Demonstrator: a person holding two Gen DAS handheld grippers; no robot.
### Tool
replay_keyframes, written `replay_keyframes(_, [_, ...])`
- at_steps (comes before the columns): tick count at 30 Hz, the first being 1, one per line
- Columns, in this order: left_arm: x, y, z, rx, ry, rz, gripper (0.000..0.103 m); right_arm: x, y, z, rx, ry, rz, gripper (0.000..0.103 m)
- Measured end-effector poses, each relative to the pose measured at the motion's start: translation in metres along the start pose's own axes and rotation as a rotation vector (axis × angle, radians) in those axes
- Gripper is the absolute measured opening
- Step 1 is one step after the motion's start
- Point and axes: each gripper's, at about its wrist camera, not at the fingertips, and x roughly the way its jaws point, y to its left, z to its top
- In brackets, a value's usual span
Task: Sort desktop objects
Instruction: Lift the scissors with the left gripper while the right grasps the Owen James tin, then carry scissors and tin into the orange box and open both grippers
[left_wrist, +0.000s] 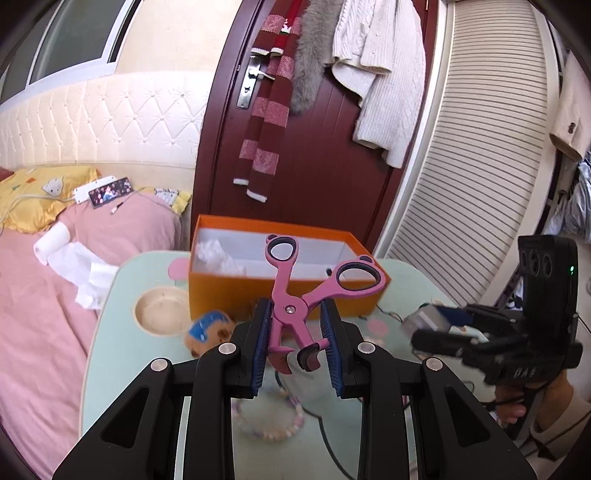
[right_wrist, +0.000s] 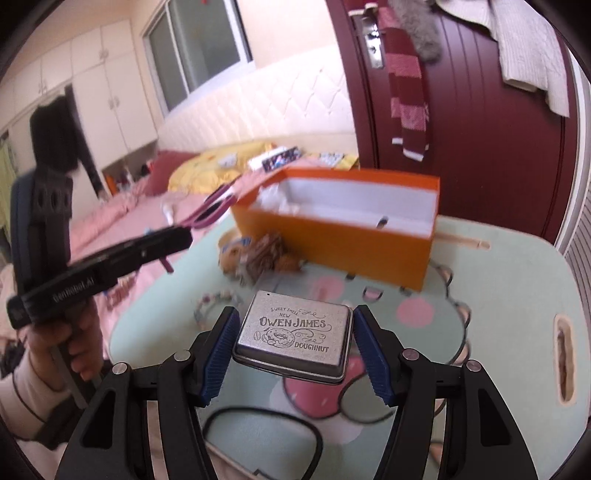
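Note:
My left gripper (left_wrist: 297, 341) is shut on pink scissors (left_wrist: 295, 291), held by the blade end with the handles pointing up, above the pale green table (left_wrist: 122, 354). My right gripper (right_wrist: 295, 339) is shut on a silver tin (right_wrist: 293, 334) printed "Owen James Doughnut", held above the table; it also shows in the left wrist view (left_wrist: 424, 319). An open orange box (left_wrist: 280, 273) with a white lining stands at the table's far side, also in the right wrist view (right_wrist: 340, 229). The scissors show blurred at the left of the right wrist view (right_wrist: 212, 208).
A small plush toy (left_wrist: 208, 332) lies in front of the box, next to a brown object (right_wrist: 266, 254). A bead bracelet (left_wrist: 269, 417) and a black cable (right_wrist: 258, 424) lie on the table. A round cup recess (left_wrist: 159, 310) is at the table's left. A pink bed (left_wrist: 40, 295) is to the left, a dark red door (left_wrist: 325, 155) behind.

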Motion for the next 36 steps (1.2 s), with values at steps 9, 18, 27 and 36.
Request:
replay_keyframes(9, [0.064, 0.011, 0.045, -0.003, 0.026, 0.015, 0.029, 0.017, -0.038, 0.063, 0.088, -0.094, -0.048, 0.063])
replay_keyframes(18, [0.122, 0.021, 0.049, -0.071, 0.132, 0.052, 0.029, 0.072, -0.064, 0.085, 0.142, -0.014, -0.034, 0.063])
replay_keyframes(27, [0.134, 0.025, 0.045, -0.060, 0.163, 0.086, 0.029, 0.102, -0.072, 0.089, 0.166, 0.039, -0.028, 0.063])
replay_keyframes(36, [0.135, 0.032, 0.044, -0.084, 0.161, 0.119, 0.029, 0.105, -0.076, 0.088, 0.181, 0.032, -0.043, 0.063])
